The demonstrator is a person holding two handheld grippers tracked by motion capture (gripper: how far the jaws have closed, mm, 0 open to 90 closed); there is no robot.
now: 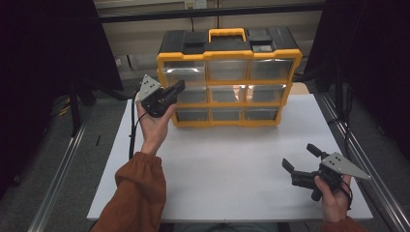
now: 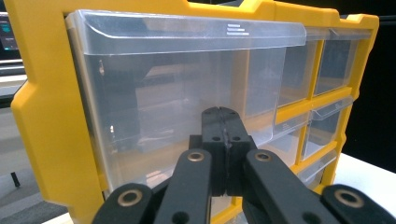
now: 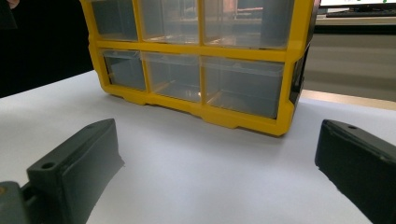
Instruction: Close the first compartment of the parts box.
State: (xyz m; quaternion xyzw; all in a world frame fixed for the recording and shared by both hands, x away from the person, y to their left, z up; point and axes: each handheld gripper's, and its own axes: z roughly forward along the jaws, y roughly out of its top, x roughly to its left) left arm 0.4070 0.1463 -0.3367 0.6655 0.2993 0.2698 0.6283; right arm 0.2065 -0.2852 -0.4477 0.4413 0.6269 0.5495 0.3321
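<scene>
A yellow and black organizer box (image 1: 290, 94) with a yellow handle (image 1: 226, 33) stands at the back of the white table (image 1: 227, 169). It holds three rows of clear drawers. My left gripper (image 1: 181, 87) is shut with nothing between its jaws, tips close against the front of the top-left drawer (image 1: 183, 72). In the left gripper view that drawer (image 2: 163, 93) looms large behind the closed gripper (image 2: 219, 112). My right gripper (image 1: 300, 157) is held open low over the table's near right corner, pointing at the box. In the right gripper view the bottom drawers (image 3: 187, 77) face the open gripper (image 3: 219, 172).
Black curtains hang on both sides. Metal rails (image 1: 63, 164) run along the table's left and right edges. An orange sleeve (image 1: 138, 188) comes in at the lower left. Bare white tabletop lies between the box and the person.
</scene>
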